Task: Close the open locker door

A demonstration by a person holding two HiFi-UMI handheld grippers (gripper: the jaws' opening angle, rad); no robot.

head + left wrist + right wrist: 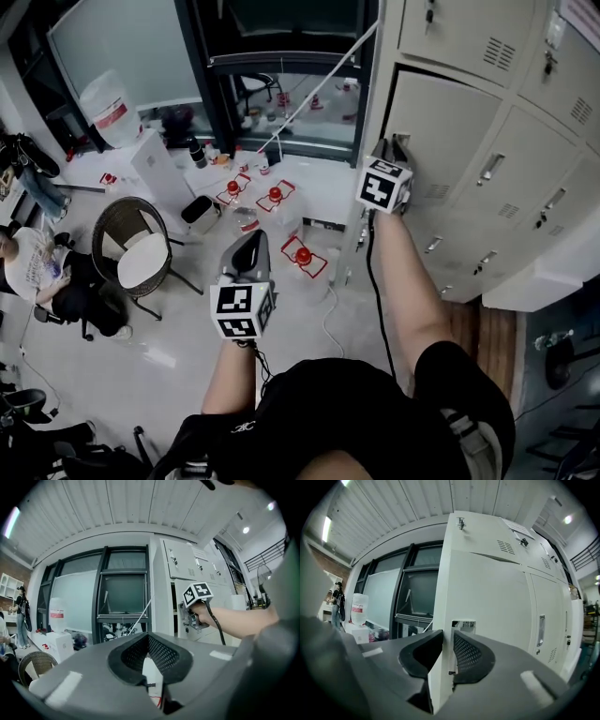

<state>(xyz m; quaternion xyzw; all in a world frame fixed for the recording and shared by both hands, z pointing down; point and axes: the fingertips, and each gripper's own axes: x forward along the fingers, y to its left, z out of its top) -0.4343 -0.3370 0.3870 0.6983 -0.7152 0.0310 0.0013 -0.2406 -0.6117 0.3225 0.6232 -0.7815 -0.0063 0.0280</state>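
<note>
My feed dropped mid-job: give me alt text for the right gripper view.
The right gripper clamps the free edge of the white locker door, which stands upright between its black pads. White lockers with handles fill the right of the view; dark-framed windows and a water jug lie to the left.

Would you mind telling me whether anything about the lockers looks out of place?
Yes: one locker door stands swung out from the bank of lockers, while its neighbours sit shut. The right gripper has its fingers clamped on that door's free edge.
</note>
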